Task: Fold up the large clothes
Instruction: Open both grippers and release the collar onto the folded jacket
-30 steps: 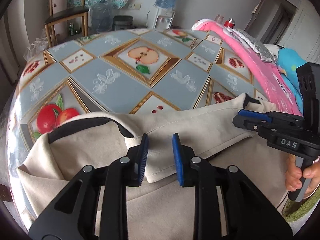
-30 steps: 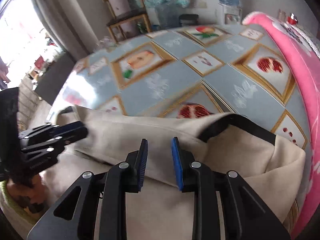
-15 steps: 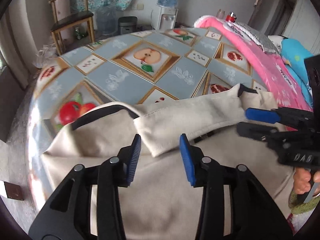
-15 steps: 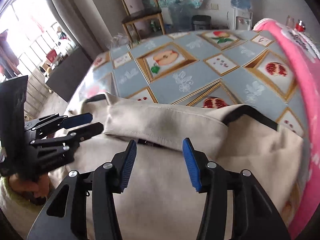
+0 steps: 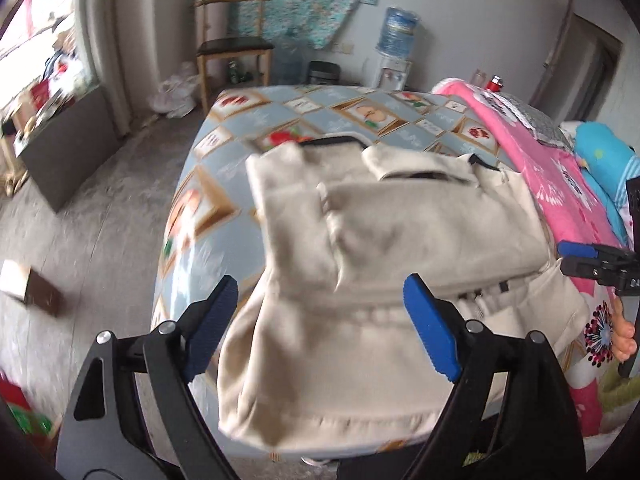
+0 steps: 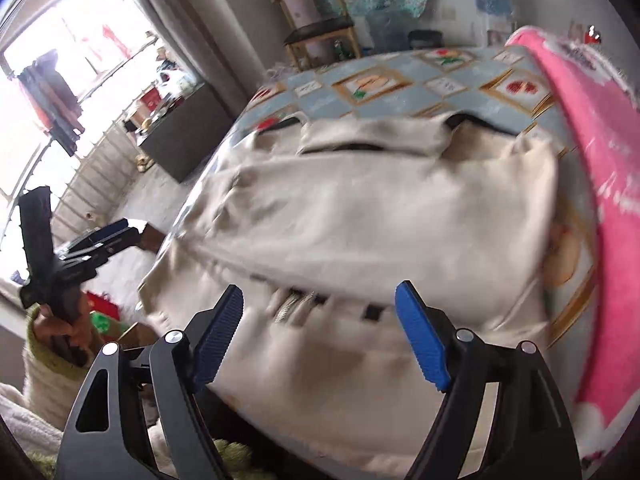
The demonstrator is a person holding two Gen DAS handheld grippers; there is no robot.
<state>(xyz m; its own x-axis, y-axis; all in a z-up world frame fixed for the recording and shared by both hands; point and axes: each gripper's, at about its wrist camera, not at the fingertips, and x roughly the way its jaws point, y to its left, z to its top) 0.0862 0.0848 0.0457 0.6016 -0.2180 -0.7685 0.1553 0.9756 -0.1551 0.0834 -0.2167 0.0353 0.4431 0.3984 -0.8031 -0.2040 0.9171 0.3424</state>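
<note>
The left gripper (image 5: 320,320), a black hand-held frame with blue ribbed pads, stood with its jaws wide apart above the near edge of the table; they had just been opening, and nothing was pinched between them. The right gripper (image 6: 320,320), of the same make, also stood spread and free of cloth, its jaws likewise having just opened. Below both lay the large beige jacket with black trim (image 5: 400,232), folded over on itself on the table covered by a blue-grey fruit-patterned cloth (image 5: 224,200), its lower part draped over the near table edge. The collar end pointed toward the far side, where a black-edged opening showed. A pink printed blanket (image 5: 560,184) ran along the right side of the table, just beside the jacket. In the left wrist view the right gripper appeared at the right edge with fingers (image 5: 624,340) of a hand wrapped on its handle. Against the far wall stood a wooden chair with a dark seat (image 5: 232,44) and a water dispenser with a blue bottle (image 5: 396,40).
</note>
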